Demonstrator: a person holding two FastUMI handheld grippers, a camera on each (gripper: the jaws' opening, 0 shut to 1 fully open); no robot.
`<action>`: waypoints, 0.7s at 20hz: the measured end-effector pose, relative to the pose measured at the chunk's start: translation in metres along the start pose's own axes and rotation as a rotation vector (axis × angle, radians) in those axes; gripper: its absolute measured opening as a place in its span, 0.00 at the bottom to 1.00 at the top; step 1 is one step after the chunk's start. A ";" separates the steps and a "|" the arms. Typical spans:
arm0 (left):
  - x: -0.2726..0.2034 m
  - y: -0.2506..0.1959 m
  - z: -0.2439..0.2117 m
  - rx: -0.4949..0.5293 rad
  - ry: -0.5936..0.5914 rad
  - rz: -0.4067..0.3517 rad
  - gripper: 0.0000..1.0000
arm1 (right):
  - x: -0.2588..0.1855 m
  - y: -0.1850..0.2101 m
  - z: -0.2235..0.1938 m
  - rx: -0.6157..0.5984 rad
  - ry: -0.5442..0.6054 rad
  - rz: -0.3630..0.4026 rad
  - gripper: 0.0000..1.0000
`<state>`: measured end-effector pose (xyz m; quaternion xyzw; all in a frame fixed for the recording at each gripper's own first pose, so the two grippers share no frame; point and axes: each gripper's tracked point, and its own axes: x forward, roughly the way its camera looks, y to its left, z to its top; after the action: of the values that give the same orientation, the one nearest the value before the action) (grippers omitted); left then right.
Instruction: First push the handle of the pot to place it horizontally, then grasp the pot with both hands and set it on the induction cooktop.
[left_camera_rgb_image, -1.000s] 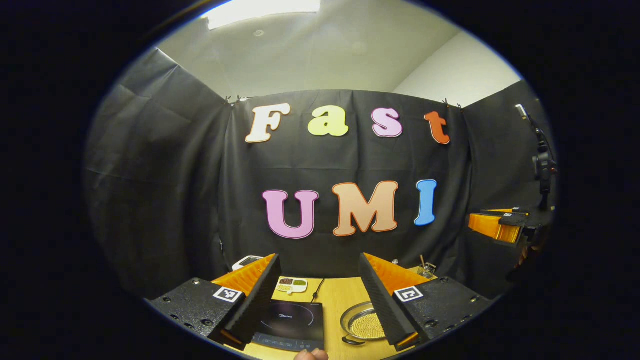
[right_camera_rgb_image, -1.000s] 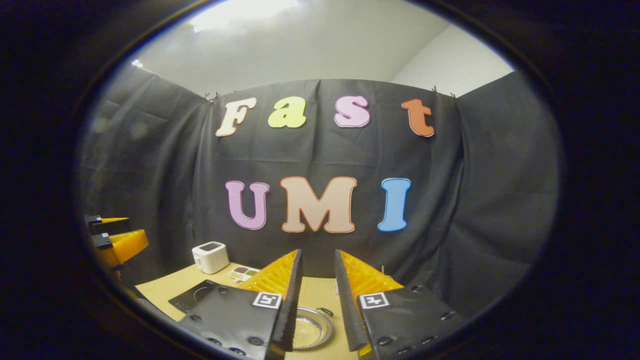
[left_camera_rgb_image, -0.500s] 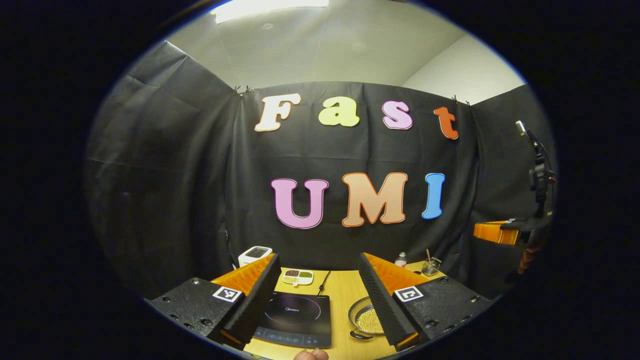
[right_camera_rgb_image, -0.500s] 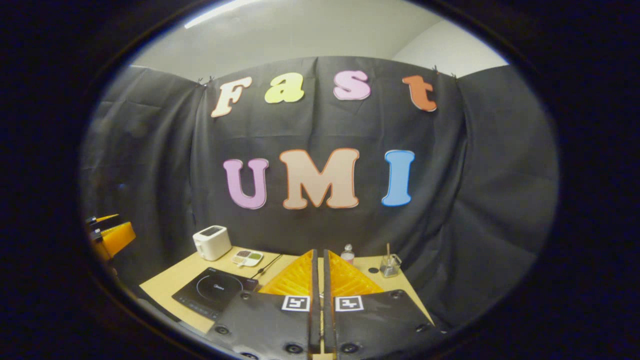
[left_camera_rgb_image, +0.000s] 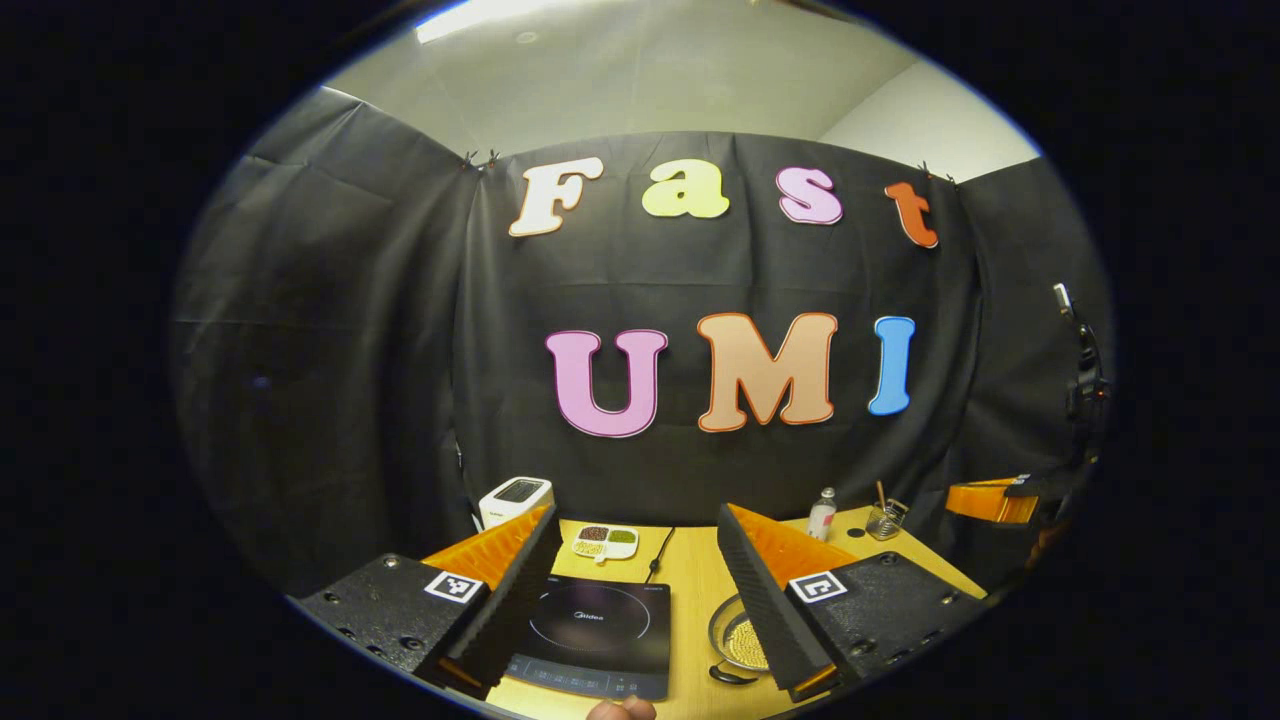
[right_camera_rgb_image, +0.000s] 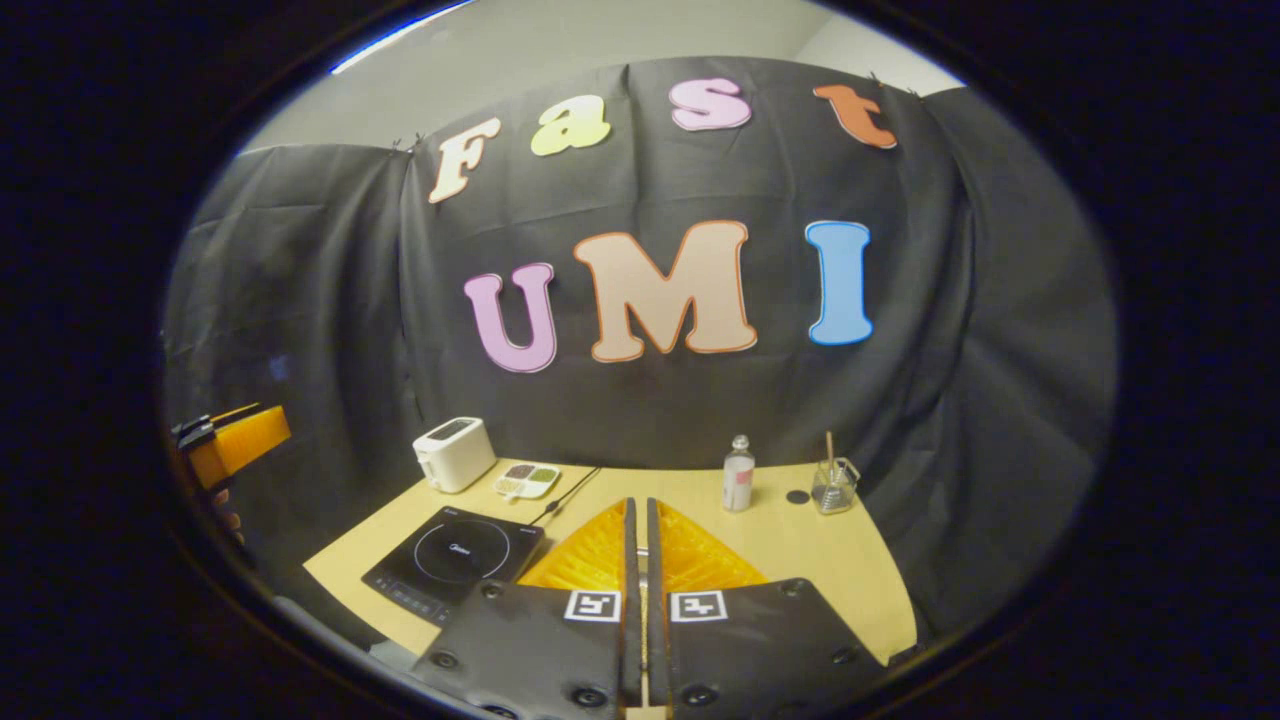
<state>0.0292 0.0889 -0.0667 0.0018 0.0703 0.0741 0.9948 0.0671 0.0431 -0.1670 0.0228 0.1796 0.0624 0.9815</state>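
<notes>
The pot (left_camera_rgb_image: 737, 640) sits just right of the cooktop (left_camera_rgb_image: 592, 637), handle (left_camera_rgb_image: 730, 677) at its near edge. Left gripper (left_camera_rgb_image: 640, 585) gapes; right gripper (right_camera_rgb_image: 637, 560) is closed, empty (ready to push). Next: nudge the handle horizontal.

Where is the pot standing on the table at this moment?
In the left gripper view, the pot stands on the table just right of the induction cooktop, partly hidden behind the left gripper's own right finger.
</notes>
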 end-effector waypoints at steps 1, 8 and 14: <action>0.001 0.001 -0.005 -0.004 0.010 0.004 0.95 | 0.004 -0.001 -0.010 0.006 0.022 0.005 0.04; 0.051 0.018 -0.031 -0.047 0.055 -0.085 0.95 | 0.025 0.013 -0.075 0.024 0.190 -0.063 0.00; 0.093 0.043 -0.043 -0.002 0.034 -0.242 0.96 | 0.026 0.040 -0.150 0.099 0.349 -0.213 0.03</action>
<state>0.1080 0.1445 -0.1219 -0.0092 0.0869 -0.0465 0.9951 0.0332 0.0891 -0.3136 0.0408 0.3513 -0.0475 0.9342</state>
